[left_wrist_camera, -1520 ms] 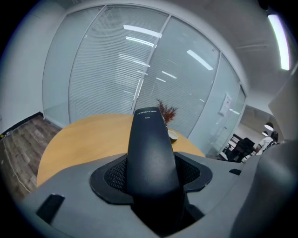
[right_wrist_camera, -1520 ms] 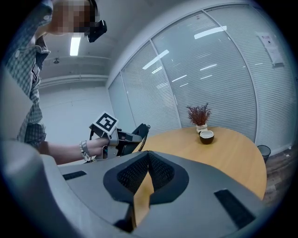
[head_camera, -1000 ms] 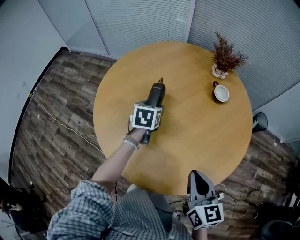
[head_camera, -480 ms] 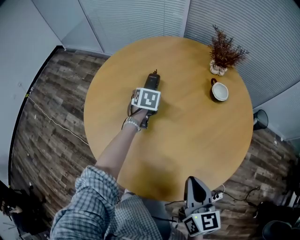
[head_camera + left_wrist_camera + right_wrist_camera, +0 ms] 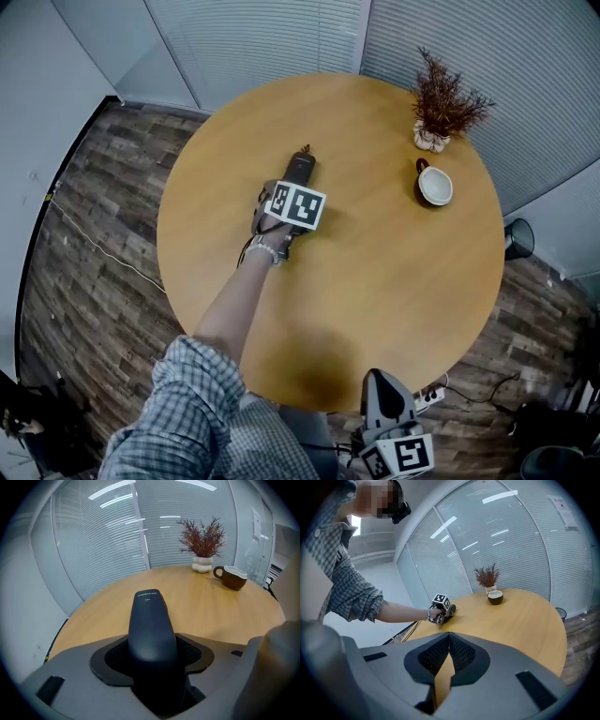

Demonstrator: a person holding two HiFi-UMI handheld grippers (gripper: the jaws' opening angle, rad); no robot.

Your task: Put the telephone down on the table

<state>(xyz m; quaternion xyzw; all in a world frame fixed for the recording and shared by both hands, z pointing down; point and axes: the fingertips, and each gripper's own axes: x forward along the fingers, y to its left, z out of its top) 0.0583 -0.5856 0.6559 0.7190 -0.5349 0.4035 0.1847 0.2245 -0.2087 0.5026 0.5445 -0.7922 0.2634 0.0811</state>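
A black telephone handset (image 5: 149, 620) lies lengthwise between the jaws of my left gripper (image 5: 152, 641), which is shut on it. In the head view the telephone (image 5: 300, 167) sticks out past the left gripper (image 5: 296, 186), low over the left-middle of the round wooden table (image 5: 394, 281). I cannot tell whether it touches the top. My right gripper (image 5: 379, 382) hangs off the table's near edge with nothing in it. In its own view the right gripper (image 5: 449, 637) has its pads meeting at the tips.
A dried plant in a small white pot (image 5: 439, 103) and a brown cup with a white inside (image 5: 436, 185) stand at the table's far right. Both show ahead to the right in the left gripper view: the plant (image 5: 202, 543) and the cup (image 5: 233, 577). Blinds line the glass walls behind.
My left gripper has carried the telephone farther out over the table and lower toward its top. The right gripper has stayed by the near edge.
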